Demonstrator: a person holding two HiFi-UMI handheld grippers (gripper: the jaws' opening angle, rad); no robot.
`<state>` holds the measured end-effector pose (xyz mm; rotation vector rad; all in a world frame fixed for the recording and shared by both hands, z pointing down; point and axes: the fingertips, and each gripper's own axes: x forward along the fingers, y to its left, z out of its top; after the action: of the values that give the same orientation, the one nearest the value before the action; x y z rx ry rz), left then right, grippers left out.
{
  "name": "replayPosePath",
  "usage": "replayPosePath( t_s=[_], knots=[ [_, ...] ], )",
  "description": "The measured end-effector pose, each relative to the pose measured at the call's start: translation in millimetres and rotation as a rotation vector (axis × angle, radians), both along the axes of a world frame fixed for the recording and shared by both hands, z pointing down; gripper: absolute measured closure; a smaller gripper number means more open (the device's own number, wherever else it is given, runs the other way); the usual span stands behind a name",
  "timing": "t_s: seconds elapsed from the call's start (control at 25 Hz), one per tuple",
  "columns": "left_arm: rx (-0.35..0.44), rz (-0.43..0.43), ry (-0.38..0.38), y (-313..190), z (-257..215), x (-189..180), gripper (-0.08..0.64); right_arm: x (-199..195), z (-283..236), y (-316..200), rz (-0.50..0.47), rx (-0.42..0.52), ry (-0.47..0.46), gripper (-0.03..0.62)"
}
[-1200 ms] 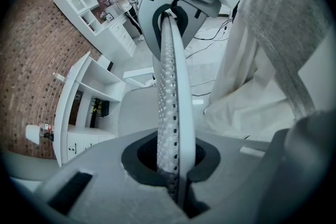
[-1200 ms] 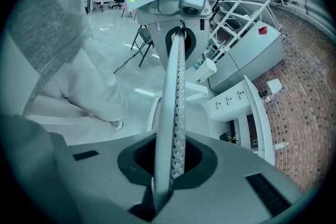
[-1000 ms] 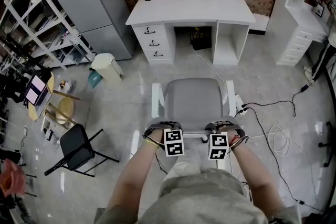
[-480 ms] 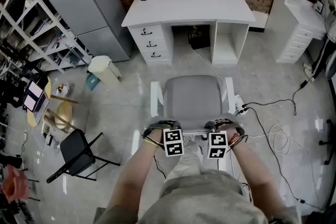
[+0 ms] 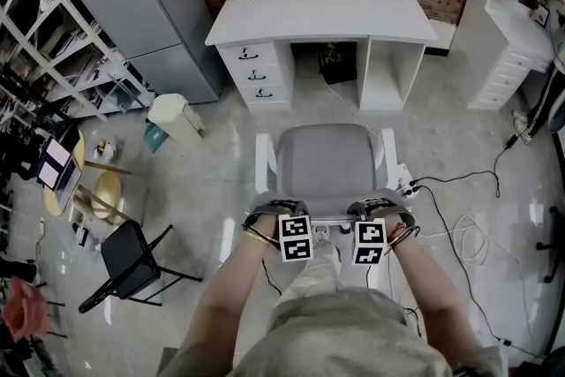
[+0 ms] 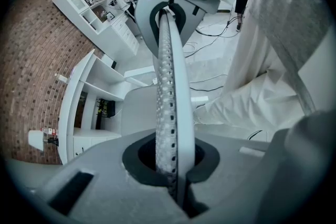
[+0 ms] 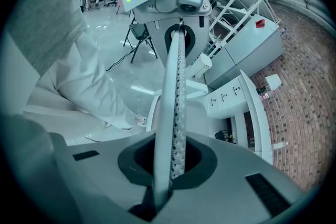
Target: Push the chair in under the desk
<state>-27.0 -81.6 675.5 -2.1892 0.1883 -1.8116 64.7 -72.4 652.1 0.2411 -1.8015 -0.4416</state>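
The chair (image 5: pixel 325 165) has a grey seat and white armrests. It stands on the tiled floor, a good step in front of the white desk (image 5: pixel 322 13), facing the desk's knee gap. Both hands sit at the top of the chair's back on my side. My left gripper (image 5: pixel 296 237) and right gripper (image 5: pixel 369 242) lie level there and point at each other. In the left gripper view the left gripper (image 6: pixel 168 16) is shut, with nothing between its long jaws. The right gripper (image 7: pixel 180 31) is shut the same way. Their tips almost meet.
A white bin (image 5: pixel 177 115) and a grey fridge (image 5: pixel 150 4) stand left of the desk. A black folding chair (image 5: pixel 132 256) is at the lower left. Cables and a power strip (image 5: pixel 410 183) lie on the floor right of the chair. White shelves (image 5: pixel 516 13) line the right wall.
The head view has shifted a little. Both grippers stay at the chair's back, and the chair looks only slightly nearer to the desk.
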Motion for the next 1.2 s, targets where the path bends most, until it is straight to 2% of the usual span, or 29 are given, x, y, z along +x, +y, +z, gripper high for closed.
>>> replayPosePath(
  t_s=[1.2],
  knots=[
    [0.004, 0.019, -0.001, -89.0, -0.4, -6.2, 0.545, -5.8, 1.1, -87.7, 0.021, -0.014, 0.006, 0.574]
  ],
)
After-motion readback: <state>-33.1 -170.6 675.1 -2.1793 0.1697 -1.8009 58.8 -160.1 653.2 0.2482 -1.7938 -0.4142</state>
